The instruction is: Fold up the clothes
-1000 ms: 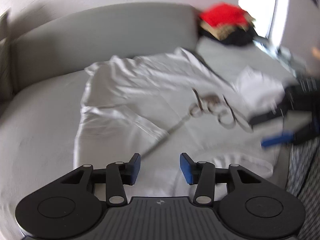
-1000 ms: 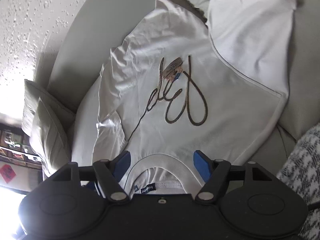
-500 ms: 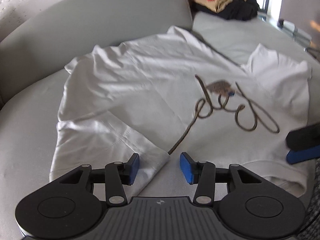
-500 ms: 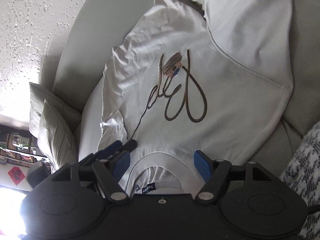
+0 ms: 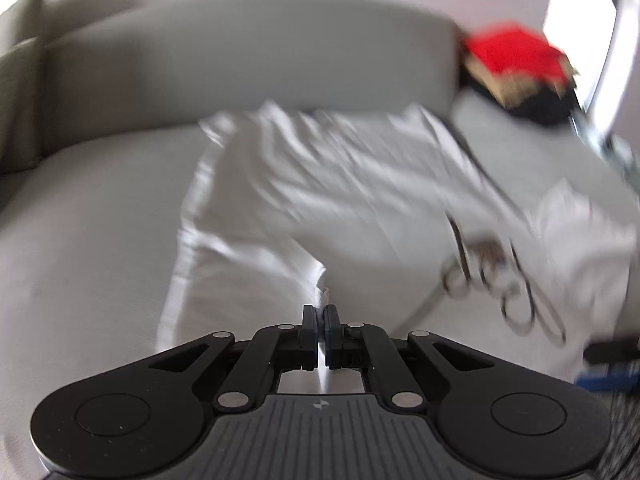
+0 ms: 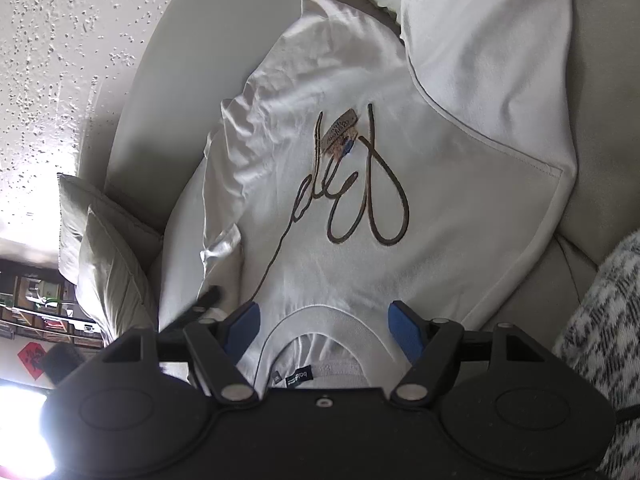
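Observation:
A white T-shirt (image 6: 360, 184) with a brown scribble print lies face up on a grey sofa; it also shows in the left wrist view (image 5: 360, 192), blurred. My left gripper (image 5: 320, 320) is shut on the shirt's sleeve edge (image 5: 316, 280), which rises into the jaws. It appears at the left in the right wrist view (image 6: 200, 304). My right gripper (image 6: 322, 326) is open, hovering over the collar (image 6: 320, 324), holding nothing. It peeks in at the right of the left wrist view (image 5: 608, 364).
Grey sofa backrest (image 5: 240, 52) behind the shirt. A pile of red, tan and black clothes (image 5: 516, 68) sits at the sofa's far end. A pale cushion (image 6: 104, 248) lies left of the shirt. A black-and-white knit throw (image 6: 600, 328) is at the right.
My left gripper has closed on the shirt's sleeve edge and is moving with it; its view is now blurred. The right gripper has stayed open over the collar.

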Tool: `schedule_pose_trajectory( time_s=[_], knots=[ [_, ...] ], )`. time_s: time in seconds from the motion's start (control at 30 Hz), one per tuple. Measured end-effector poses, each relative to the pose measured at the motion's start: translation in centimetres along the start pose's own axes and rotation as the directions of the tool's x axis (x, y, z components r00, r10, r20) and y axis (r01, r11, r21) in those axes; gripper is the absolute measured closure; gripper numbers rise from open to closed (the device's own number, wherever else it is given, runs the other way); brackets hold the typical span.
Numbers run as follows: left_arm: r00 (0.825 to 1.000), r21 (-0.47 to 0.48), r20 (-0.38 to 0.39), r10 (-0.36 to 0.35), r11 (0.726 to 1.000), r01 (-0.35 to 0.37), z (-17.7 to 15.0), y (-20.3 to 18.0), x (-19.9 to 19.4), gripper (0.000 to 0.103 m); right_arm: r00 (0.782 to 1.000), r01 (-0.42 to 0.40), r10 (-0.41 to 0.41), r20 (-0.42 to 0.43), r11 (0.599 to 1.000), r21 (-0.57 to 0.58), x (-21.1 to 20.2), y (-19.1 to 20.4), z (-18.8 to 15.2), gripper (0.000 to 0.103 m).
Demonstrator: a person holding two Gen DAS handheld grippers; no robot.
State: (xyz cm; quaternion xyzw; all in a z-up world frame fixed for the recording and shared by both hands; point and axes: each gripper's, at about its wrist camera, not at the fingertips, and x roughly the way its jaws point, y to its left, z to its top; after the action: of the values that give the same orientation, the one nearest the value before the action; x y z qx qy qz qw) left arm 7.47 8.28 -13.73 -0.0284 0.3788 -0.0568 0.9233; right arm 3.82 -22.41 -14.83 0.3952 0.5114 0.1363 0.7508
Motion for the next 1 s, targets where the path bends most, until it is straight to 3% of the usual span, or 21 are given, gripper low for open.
schedule_pose_trajectory(
  time_s=[0.13, 0.23, 0.37, 0.5, 0.67, 0.73, 0.87, 0.93, 1.0],
  knots=[
    [0.990, -0.172, 0.097, 0.106, 0.981, -0.088, 0.2, 5.4, -3.7, 0.100, 1.000, 0.005, -0.005, -0.003, 1.000, -0.024, 0.2, 1.2, -0.3, 0.033],
    [0.969, -0.322, 0.131, 0.211, 0.933, -0.160, -0.6, 9.8, -5.9, 0.100, 1.000, 0.008, -0.009, -0.006, 0.999, -0.041, 0.3, 2.2, -0.5, 0.031],
    [0.941, -0.480, 0.080, 0.328, 0.840, -0.252, -2.7, 15.6, -6.7, 0.100, 1.000, 0.012, -0.013, -0.013, 0.997, -0.076, 0.7, 3.7, -0.9, 0.031],
    [0.936, -0.523, 0.001, 0.351, 0.798, -0.298, -4.4, 19.0, -5.4, 0.103, 0.999, 0.020, -0.025, -0.034, 0.992, -0.126, 1.7, 5.5, -1.7, 0.031],
    [0.940, -0.526, -0.064, 0.336, 0.789, -0.318, -5.3, 20.3, -3.5, 0.098, 0.998, 0.033, -0.039, -0.041, 0.990, -0.138, 1.7, 5.9, -2.1, 0.031],
    [0.933, -0.522, -0.068, 0.354, 0.784, -0.336, -5.4, 20.0, -4.0, 0.090, 0.999, 0.038, -0.042, -0.027, 0.991, -0.127, 1.2, 5.5, -1.9, 0.030],
    [0.913, -0.517, -0.080, 0.400, 0.767, -0.381, -5.5, 18.7, -6.0, 0.090, 0.999, 0.043, -0.042, 0.012, 0.995, -0.093, 0.0, 4.1, -1.0, 0.030],
    [0.925, -0.511, -0.052, 0.377, 0.786, -0.349, -5.5, 17.5, -7.2, 0.090, 0.999, 0.045, -0.043, 0.031, 0.996, -0.077, -0.5, 3.4, -0.5, 0.030],
    [0.950, -0.476, -0.017, 0.311, 0.833, -0.281, -5.1, 15.6, -7.8, 0.090, 0.998, 0.047, -0.044, 0.051, 0.997, -0.060, -1.1, 2.7, -0.1, 0.029]
  ],
)
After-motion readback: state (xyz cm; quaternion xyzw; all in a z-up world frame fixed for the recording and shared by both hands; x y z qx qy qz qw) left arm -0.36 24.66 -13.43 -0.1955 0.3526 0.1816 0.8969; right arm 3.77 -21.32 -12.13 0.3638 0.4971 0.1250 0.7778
